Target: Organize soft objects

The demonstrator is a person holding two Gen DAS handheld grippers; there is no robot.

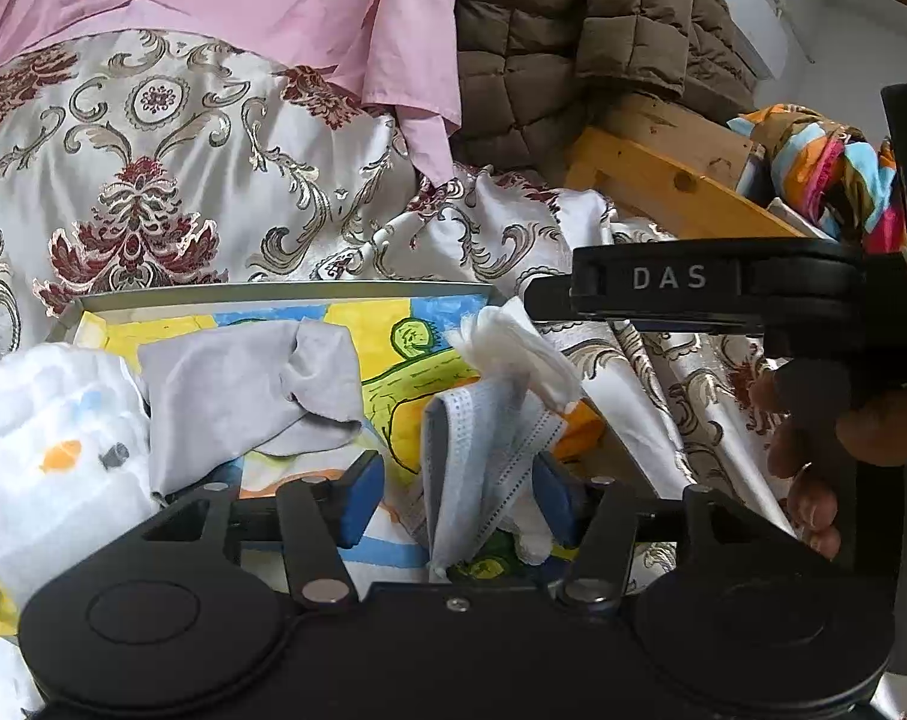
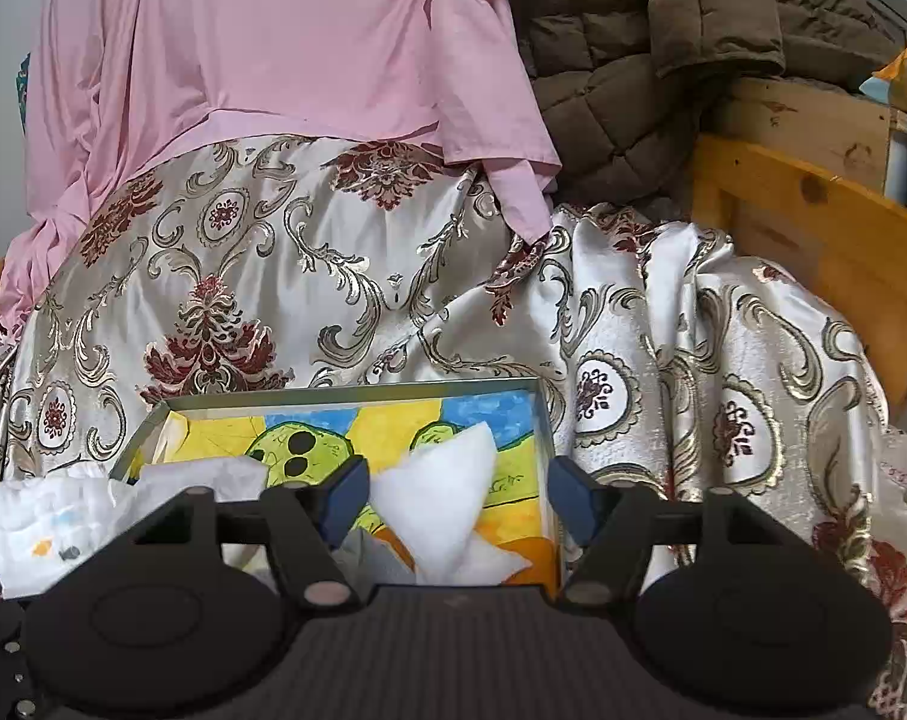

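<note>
In tray (image 1: pixel 273 291): grey cloth (image 1: pixel 249 384), face mask (image 1: pixel 483 450), white wadding (image 2: pixel 435 498) crowding.

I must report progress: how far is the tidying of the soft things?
Done: grey cloth, mask and white pad lie in the tray. In hand: nothing; both tongs, left and right, stand open. Left: the printed white cloth hangs over the tray's edge.

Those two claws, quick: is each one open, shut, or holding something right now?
Left gripper: open; a face mask hangs between the pads, not squeezed.
Right gripper: open; a white pad lies between the fingers, not gripped.
</note>
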